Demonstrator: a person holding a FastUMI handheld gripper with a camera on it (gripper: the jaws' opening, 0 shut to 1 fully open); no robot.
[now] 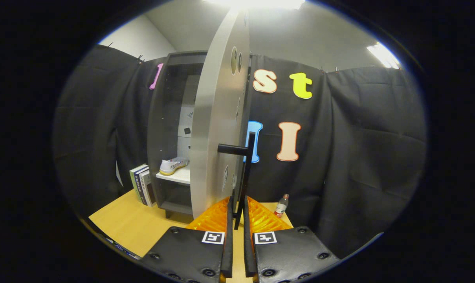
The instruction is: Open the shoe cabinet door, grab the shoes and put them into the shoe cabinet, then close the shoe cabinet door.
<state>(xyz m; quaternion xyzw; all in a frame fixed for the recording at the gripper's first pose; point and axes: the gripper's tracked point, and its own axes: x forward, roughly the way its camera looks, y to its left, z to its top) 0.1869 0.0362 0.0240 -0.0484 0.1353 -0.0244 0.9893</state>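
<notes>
Books [143,184] stand upright on the wooden table [131,226]; a bottle [281,206] stands well apart.

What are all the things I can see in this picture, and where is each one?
shoe cabinet: one, grey, standing on the table against the booth wall, open.
cabinet door: one, grey, swung open toward the camera, seen nearly edge-on.
door handle: one, black vertical bar with a short post, on the door, running down between the gripper's fingers.
shoe: one, white with a yellowish sole, on a white shelf inside the cabinet.
books: a few, upright, white, dark and green spines, leaning at the cabinet's outer side.
bottle: one, clear with red label, on the table beyond the fingers, by the wall.
table: one, light wood.
gripper: one, fingers closed around the handle's lower end.
</notes>
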